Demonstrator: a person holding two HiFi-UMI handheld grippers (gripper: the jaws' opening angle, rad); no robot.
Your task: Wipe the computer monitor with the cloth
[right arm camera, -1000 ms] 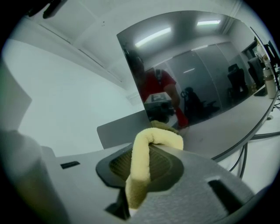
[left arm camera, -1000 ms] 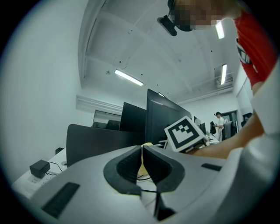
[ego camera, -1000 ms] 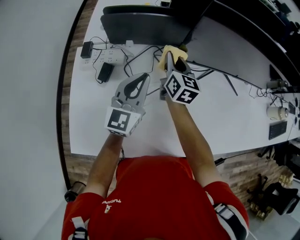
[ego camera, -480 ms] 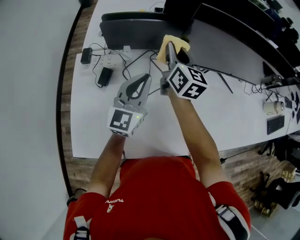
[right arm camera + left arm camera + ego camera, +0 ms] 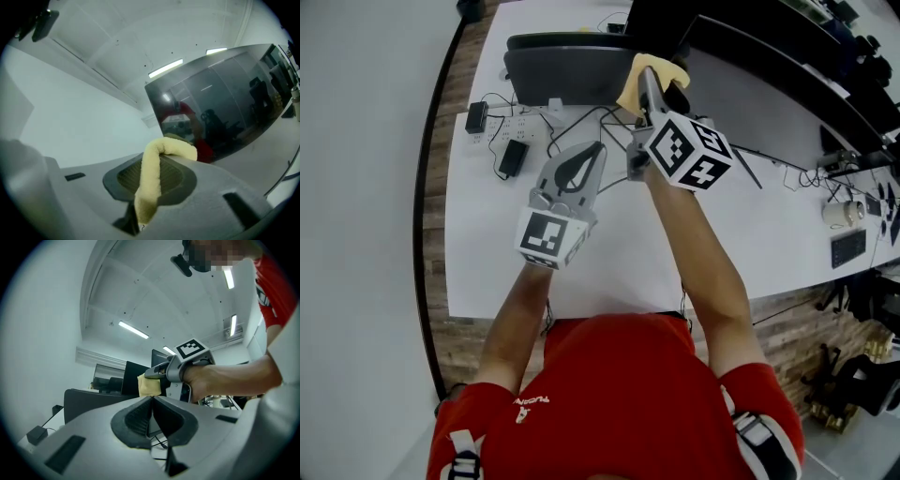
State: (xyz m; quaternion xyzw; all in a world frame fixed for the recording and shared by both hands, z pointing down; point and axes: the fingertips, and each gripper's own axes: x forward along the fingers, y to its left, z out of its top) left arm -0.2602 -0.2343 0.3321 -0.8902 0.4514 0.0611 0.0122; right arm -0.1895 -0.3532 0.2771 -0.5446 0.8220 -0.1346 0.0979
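Observation:
A dark computer monitor (image 5: 581,70) stands at the far side of the white desk; its black screen (image 5: 220,112) fills the right gripper view and reflects the room. My right gripper (image 5: 652,89) is shut on a yellow cloth (image 5: 645,77), raised just in front of the screen. That cloth (image 5: 152,180) shows clamped between the jaws, folding over the top. My left gripper (image 5: 578,173) hovers lower over the desk, shut with nothing in it. From the left gripper view, the right gripper (image 5: 154,376) and the cloth (image 5: 149,386) sit ahead of the monitor (image 5: 89,404).
Black cables (image 5: 581,122), a power strip (image 5: 511,127) and a black adapter (image 5: 510,157) lie on the desk left of the monitor's base. More monitors (image 5: 769,66) run along the right. A cup (image 5: 839,214) and a keyboard (image 5: 848,248) sit far right.
My right gripper has lifted and moved farther forward with the cloth, up toward the monitor's screen. The left gripper has hardly moved.

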